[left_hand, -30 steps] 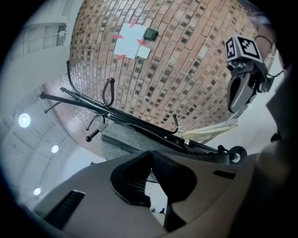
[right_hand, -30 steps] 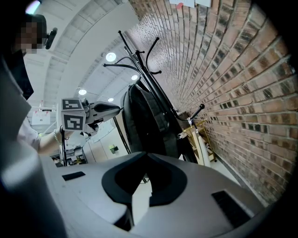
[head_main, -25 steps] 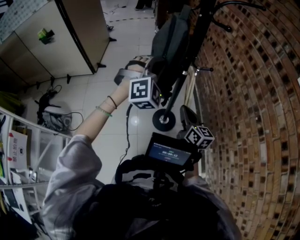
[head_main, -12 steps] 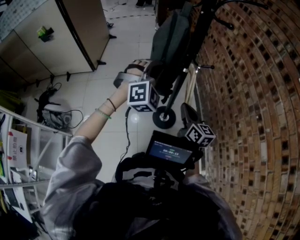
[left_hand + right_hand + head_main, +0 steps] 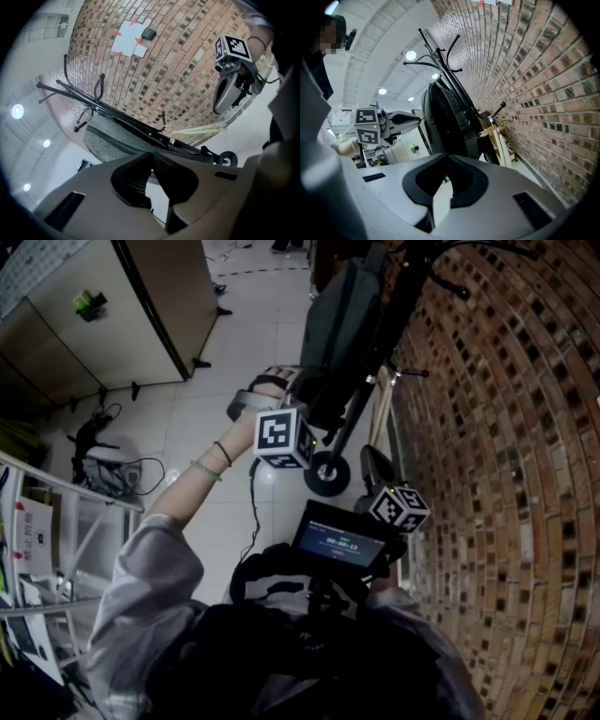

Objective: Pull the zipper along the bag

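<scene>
A grey backpack (image 5: pixel 342 320) hangs on a black coat stand (image 5: pixel 405 296) beside the brick wall. In the left gripper view the bag (image 5: pixel 110 140) shows a dark zipper line; I cannot make out the pull. My left gripper (image 5: pixel 152 154) is shut, its tips meeting on nothing, just short of the bag's lower end. Its marker cube (image 5: pixel 281 437) sits at the end of an outstretched arm. My right gripper (image 5: pixel 447 155) is also shut and empty. It is held close to my body by the wall, cube (image 5: pixel 399 510) up, and faces the bag (image 5: pixel 447 117).
The stand's wheeled base (image 5: pixel 328 479) rests on the tiled floor with pale wooden pieces (image 5: pixel 380 418) leaning beside it. A beige cabinet (image 5: pixel 112 315) stands far left, cables (image 5: pixel 108 474) lie on the floor, and a metal rack (image 5: pixel 56 549) is near left. The brick wall (image 5: pixel 506 474) fills the right.
The left gripper's cube has drifted slightly lower and left in the head view. The right gripper has hardly moved.
</scene>
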